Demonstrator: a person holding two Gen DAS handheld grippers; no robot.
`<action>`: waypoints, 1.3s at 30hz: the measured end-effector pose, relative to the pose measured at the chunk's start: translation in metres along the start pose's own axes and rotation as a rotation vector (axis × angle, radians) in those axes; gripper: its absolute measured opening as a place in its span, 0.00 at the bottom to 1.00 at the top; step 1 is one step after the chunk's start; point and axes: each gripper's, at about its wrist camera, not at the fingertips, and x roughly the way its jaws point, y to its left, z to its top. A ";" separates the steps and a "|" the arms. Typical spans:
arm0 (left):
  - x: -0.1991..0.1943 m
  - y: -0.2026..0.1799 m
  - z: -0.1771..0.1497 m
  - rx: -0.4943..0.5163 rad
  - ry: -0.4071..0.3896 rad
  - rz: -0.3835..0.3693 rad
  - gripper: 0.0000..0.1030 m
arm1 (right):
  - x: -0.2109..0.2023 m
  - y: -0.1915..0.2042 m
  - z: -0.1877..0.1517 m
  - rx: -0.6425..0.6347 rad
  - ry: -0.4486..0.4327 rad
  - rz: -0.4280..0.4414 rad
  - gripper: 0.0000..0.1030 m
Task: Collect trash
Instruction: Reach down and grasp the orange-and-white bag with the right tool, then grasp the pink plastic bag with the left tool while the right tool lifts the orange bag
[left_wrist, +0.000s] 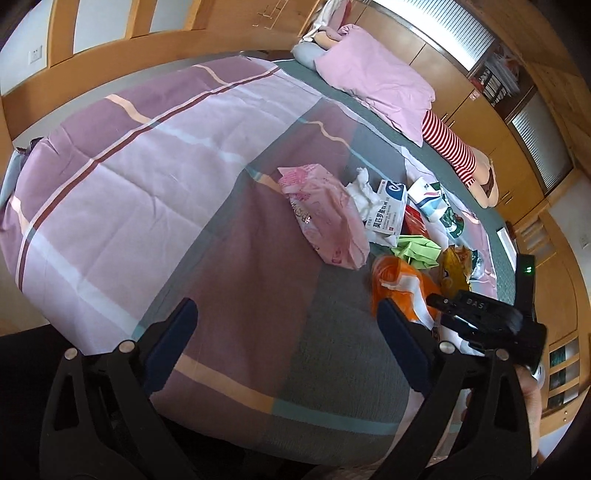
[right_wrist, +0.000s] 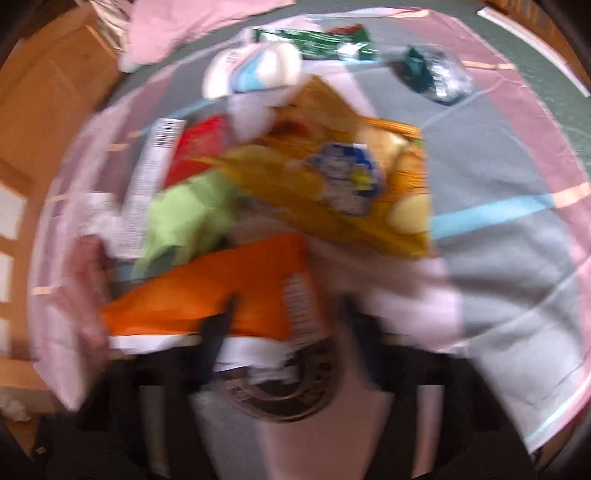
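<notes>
Trash lies in a heap on the checked bedspread: a pink packet, crumpled white tissue, a medicine box, green paper, a yellow chip bag and an orange-and-white packet. My left gripper hangs open over bare bedspread left of the heap, with nothing between its fingers. My right gripper points down onto the orange packet. In the blurred right wrist view the right gripper has narrow jaws with the orange packet between them; contact is unclear. Beyond lie the chip bag and green paper.
A pink pillow and a plush doll in red stripes lie at the head of the bed. Wooden cabinets line the wall beyond. A black device with a green light stands past the bed's right edge.
</notes>
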 end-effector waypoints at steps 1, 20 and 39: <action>0.000 -0.001 -0.001 0.000 -0.002 -0.002 0.94 | -0.006 0.003 -0.003 -0.019 -0.013 0.014 0.24; -0.009 0.009 -0.003 -0.082 -0.029 -0.035 0.96 | -0.078 0.061 -0.020 -0.301 -0.154 -0.029 0.66; -0.014 0.048 0.003 -0.327 -0.095 -0.037 0.96 | 0.010 0.125 -0.030 -0.689 -0.106 -0.242 0.32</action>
